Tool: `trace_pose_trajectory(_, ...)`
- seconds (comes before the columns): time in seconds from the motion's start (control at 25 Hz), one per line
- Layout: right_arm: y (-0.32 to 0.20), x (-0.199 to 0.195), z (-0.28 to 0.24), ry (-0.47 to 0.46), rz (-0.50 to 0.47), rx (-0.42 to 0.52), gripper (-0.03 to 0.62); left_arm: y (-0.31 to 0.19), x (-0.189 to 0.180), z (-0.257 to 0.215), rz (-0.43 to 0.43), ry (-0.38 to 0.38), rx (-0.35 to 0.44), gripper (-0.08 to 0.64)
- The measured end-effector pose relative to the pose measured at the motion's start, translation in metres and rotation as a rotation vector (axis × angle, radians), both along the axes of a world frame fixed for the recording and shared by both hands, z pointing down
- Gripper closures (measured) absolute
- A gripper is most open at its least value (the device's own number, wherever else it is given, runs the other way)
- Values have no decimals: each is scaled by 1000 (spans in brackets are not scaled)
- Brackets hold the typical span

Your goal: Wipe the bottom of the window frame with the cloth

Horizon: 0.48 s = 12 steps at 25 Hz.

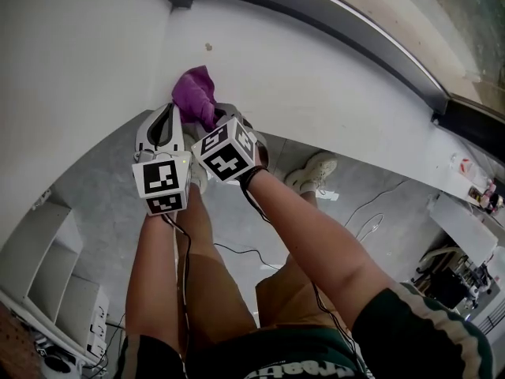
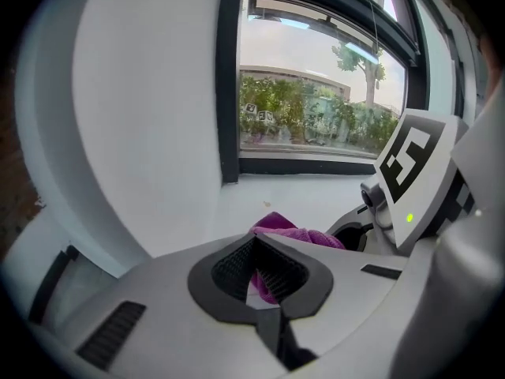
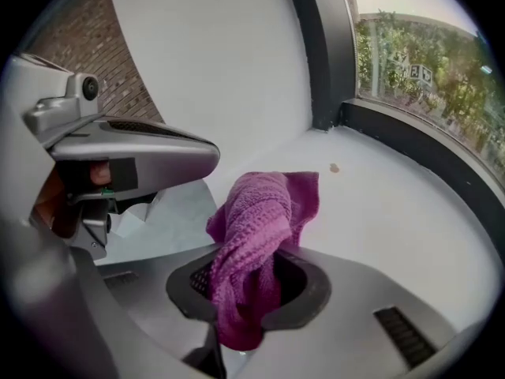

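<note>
Cloth of purple waffle-weave fabric [image 3: 264,235] clamped in right tool [image 3: 248,289], bunched up through the dark pads and held over the near edge of the white window sill [image 1: 316,77], close to the side wall. Left tool [image 2: 260,279] drawn narrow just beside the right one, with a fold of the same cloth showing in the gap between its pads; grip on it not determinable. Dark window frame [image 1: 355,30] along the far edge of the sill, well apart from the cloth, and a small brown speck [image 1: 208,46] on the sill between them.
</note>
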State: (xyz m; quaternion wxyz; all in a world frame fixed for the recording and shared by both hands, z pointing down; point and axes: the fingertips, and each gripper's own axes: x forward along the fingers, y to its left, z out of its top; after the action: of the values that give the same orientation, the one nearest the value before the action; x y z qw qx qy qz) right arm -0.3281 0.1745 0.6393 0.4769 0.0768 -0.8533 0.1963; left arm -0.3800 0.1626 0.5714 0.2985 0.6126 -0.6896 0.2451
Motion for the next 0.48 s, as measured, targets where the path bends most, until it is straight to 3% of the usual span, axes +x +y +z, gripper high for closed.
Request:
trace_pose_trajectory(0.16, 3, -20, -2, -15, -28, -6, 500, 12, -20, -1, -64, -13, -9, 554)
trace_pose_trajectory(0.48, 16, -47, -5, -44, -70, -20, 500, 42, -44, 2, -116, -25, -43, 554)
